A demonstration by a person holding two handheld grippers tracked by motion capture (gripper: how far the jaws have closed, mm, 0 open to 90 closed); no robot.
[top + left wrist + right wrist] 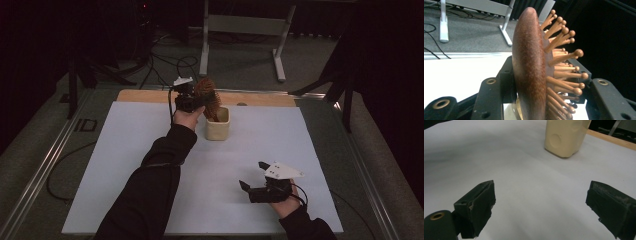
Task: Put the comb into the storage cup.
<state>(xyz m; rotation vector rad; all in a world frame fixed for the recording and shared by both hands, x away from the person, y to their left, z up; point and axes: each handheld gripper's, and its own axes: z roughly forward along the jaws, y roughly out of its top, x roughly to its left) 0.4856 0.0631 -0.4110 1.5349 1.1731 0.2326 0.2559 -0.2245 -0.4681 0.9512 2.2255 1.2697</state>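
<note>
So the left gripper (pixel 197 100) is up at the far side of the table, pinching a wooden hairbrush (pixel 209 96) by its head. From the left gripper view you can see the brush (pixel 530 67) edge-on between the 2 black jaws, smooth brown back facing one side and the ball-tipped wooden bristles (pixel 564 62) sticking out the other. The brush stands roughly upright, and in the high view its lower end dips into a cream cup (pixel 218 126) that sits on the white sheet (pixel 125 165) just beside the person's left hand (pixel 186 118). Can't tell if the handle touches the bottom of the cup.

The right gripper (pixel 250 187) is down at the near right of the sheet, well apart from the cup, resting low with nothing in it. Its jaws are spread wide in the right gripper view, bare white surface between them, and the cup (pixel 565 136) shows farther off.

Wooden table edge (pixel 260 99) peeks out past the sheet.
</note>
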